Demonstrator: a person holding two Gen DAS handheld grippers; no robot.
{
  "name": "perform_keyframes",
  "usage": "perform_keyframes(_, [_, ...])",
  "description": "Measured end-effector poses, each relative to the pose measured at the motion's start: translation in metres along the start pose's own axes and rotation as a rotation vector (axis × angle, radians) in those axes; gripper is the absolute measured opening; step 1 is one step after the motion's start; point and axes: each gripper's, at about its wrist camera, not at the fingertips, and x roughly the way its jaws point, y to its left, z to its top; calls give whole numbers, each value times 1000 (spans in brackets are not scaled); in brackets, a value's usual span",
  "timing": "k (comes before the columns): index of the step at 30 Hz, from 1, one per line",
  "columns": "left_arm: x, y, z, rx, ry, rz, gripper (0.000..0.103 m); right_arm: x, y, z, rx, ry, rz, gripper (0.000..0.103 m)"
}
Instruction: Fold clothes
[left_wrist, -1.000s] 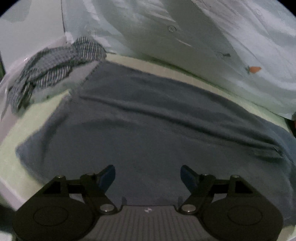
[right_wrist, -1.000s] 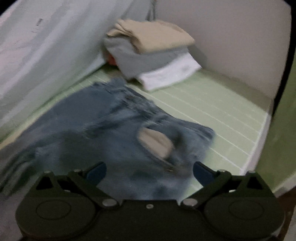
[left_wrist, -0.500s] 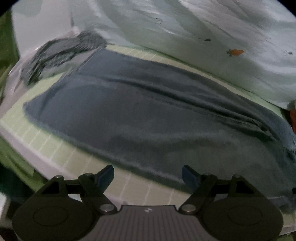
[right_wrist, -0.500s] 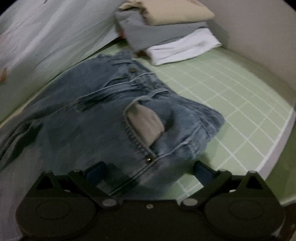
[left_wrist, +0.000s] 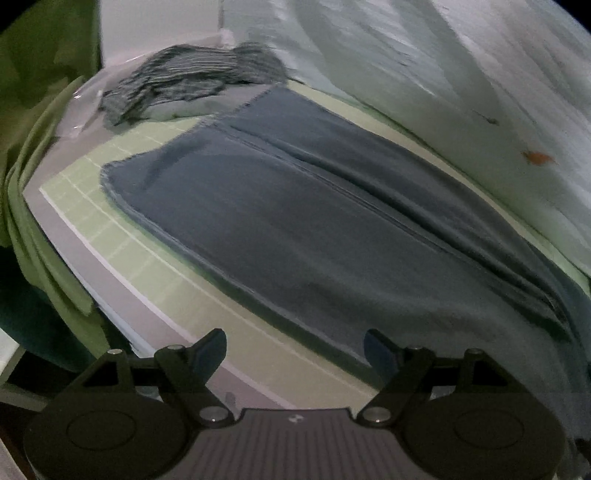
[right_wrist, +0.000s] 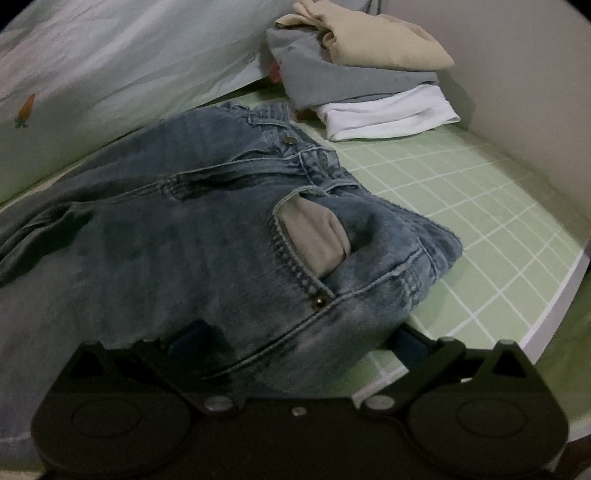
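Dim room; the work surface was a pale green mat (right_wrist: 461, 192) ruled in a white grid, with a pale draped sheet (left_wrist: 424, 74) behind it and a plain wall beyond my right tool.

Count: one pair of jeans (right_wrist: 177, 229), two grippers, one stack of three folded garments, one loose checked garment.

The jeans lay flat on the mat, spread across both views. Waist end sat ahead of my right gripper (right_wrist: 295, 341): faded blue denim, one metal button at the waistband, a rivet at the pocket corner, and a grey pocket lining (right_wrist: 314, 236) turned out of the front pocket. The legs (left_wrist: 314, 221) ran out ahead of my left gripper (left_wrist: 295, 349), darker in that light, with a long seam ridge and a few creases toward the far side; hems ended at the far left, near the checked garment (left_wrist: 192, 81) crumpled at the mat's corner.

The folded stack (right_wrist: 369, 81) stood far ahead and right of my right tool, by the wall: beige on top, grey in the middle, white beneath.

Pose: my left gripper hovered low over the near edge of the mat, jaws spread wide, nothing between them, the leg's edge just ahead of the right finger. My right gripper sat low at the waist end, jaws wide apart with denim lying between the fingers, not pinched.
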Motion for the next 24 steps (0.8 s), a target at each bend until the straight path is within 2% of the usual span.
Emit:
perform_keyframes(8, [34, 72, 65, -106, 24, 65, 83, 1, 9, 0, 84, -15, -77, 103])
perform_keyframes(15, [69, 138, 121, -158, 38, 86, 83, 8, 27, 5, 202, -5, -196, 103])
perform_keyframes(21, [95, 161, 144, -137, 44, 124, 81, 10, 41, 3, 289, -40, -288, 103])
perform_keyframes(24, [101, 164, 150, -139, 32, 111, 74, 9, 41, 9, 324, 12, -302, 103])
